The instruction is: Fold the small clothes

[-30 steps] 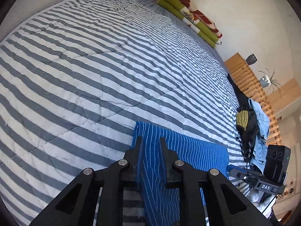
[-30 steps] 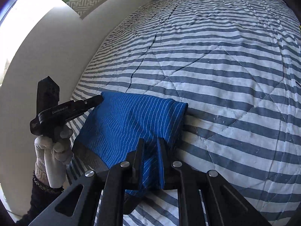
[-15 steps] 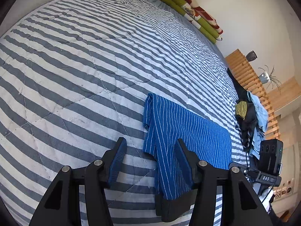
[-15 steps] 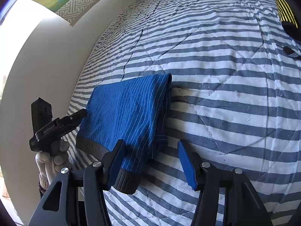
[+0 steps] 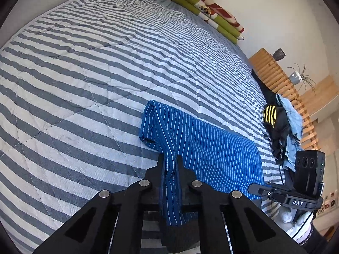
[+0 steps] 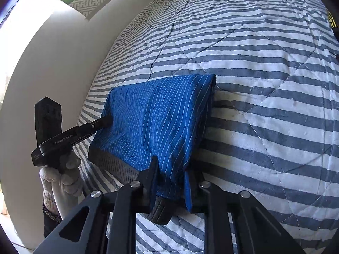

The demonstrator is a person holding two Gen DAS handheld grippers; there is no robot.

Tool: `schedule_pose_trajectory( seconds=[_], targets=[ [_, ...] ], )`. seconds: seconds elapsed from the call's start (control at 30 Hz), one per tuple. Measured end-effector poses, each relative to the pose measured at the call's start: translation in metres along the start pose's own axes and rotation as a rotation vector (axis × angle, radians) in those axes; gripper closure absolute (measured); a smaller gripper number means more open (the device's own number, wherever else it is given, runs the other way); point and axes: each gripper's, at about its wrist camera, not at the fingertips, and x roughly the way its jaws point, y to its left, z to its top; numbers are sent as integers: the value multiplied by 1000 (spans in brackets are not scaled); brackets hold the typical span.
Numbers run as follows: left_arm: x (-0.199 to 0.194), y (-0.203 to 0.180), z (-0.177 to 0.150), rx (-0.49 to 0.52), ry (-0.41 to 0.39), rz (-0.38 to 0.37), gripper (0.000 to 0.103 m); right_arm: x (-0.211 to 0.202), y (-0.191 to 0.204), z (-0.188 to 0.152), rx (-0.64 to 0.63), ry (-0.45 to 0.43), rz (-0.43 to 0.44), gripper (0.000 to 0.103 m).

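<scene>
A blue garment [image 5: 211, 144] with thin white stripes and a dark grey waistband [image 6: 114, 163] lies folded on the striped quilt [image 5: 95, 67]. My left gripper [image 5: 170, 158] is shut on its near left edge, and the cloth hangs down between the fingers. In the right wrist view the same garment [image 6: 152, 114] is pinched at its waistband corner by my right gripper [image 6: 170, 169], whose fingers are closed on a thick fold. Each gripper shows in the other's view: the right gripper [image 5: 260, 188] at one side of the garment, the left gripper [image 6: 101, 120] at the opposite side.
A pile of dark, yellow-striped and light blue clothes [image 5: 279, 127] sits at the bed's right edge by a slatted wooden bench [image 5: 273, 72]. Folded green bedding [image 5: 211, 14] lies at the far end. A pale wall [image 6: 53, 63] borders the bed behind a gloved hand [image 6: 61, 182].
Both grippers were shut on the garment a second ago, opened half a second ago with the cloth lying on the quilt, and have now closed on its near edges again.
</scene>
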Motion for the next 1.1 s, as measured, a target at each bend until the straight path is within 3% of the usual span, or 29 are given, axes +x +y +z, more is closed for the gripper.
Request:
schedule_pose_trajectory(
  seconds=[0.23, 0.37, 0.5, 0.67, 0.8, 0.93, 1.0, 1.07, 1.1],
  targets=[
    [-19, 1, 14, -12, -60, -18, 95, -15, 23, 19, -50, -62, -5, 88],
    [0, 10, 13, -43, -5, -9, 94, -13, 26, 24, -65, -58, -35, 89],
    [4, 7, 10, -22, -16, 67, 68, 0, 18, 16, -49, 6, -51, 85],
    [9, 4, 14, 6, -35, 106, 68, -12, 2, 11, -14, -39, -65, 68],
    [21, -1, 17, 22, -44, 91, 70, -10, -5, 16, 10, -34, -43, 68],
    [30, -10, 16, 38, -43, 93, 91, 2, -8, 17, 20, -18, -14, 67],
    [27, -9, 17, 20, -48, 81, 92, 9, -4, 16, 12, -17, -9, 69],
    [20, -6, 17, -5, -61, 55, 93, 11, 2, 16, -2, -9, -8, 85],
    [15, -6, 18, -9, -69, 46, 93, 10, 4, 16, 0, -18, -6, 85]
  ],
)
